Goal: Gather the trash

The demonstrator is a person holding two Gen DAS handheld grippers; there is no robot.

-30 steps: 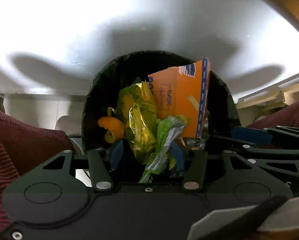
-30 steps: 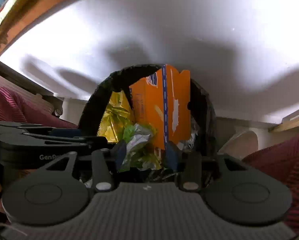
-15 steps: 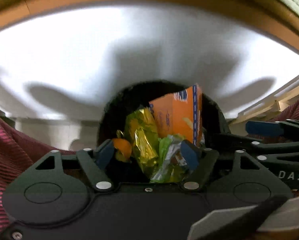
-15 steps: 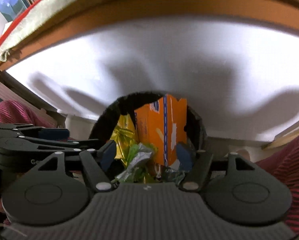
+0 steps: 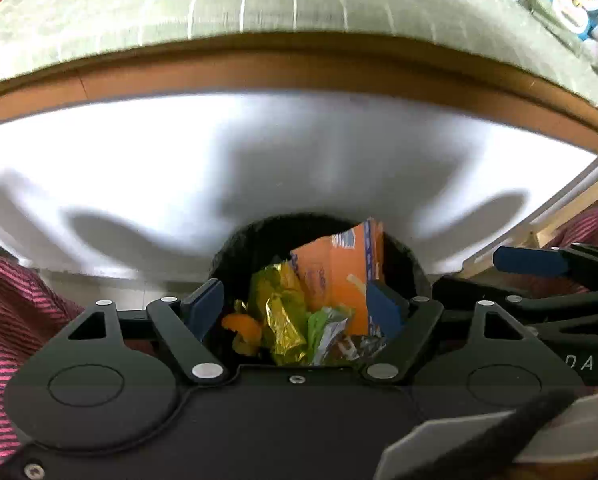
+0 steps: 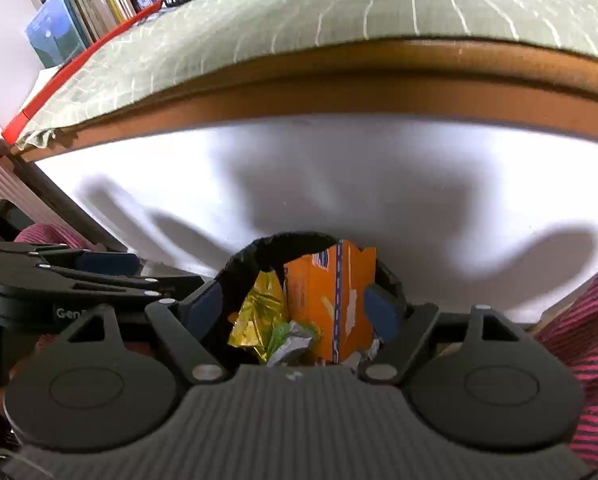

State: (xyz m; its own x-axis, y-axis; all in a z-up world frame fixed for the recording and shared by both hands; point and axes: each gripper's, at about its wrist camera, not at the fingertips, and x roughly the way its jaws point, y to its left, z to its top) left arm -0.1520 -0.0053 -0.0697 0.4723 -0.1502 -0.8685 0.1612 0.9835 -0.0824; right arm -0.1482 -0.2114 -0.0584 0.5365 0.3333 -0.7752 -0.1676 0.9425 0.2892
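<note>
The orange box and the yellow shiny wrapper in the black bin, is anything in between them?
Nothing shows between them. In the right wrist view the orange box stands right against the yellow wrapper inside the black bin, with no gap visible.

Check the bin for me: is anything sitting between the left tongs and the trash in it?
Nothing visible does. The left tongs hang open above the black bin, and the orange box and gold wrapper lie exposed below.

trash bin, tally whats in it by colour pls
orange: 2, the carton and a peel-like scrap
yellow-gold: 1, foil wrapper
green-silver: 1, crumpled wrapper
total: 4 visible in the black bin; anything beneath is hidden
</note>
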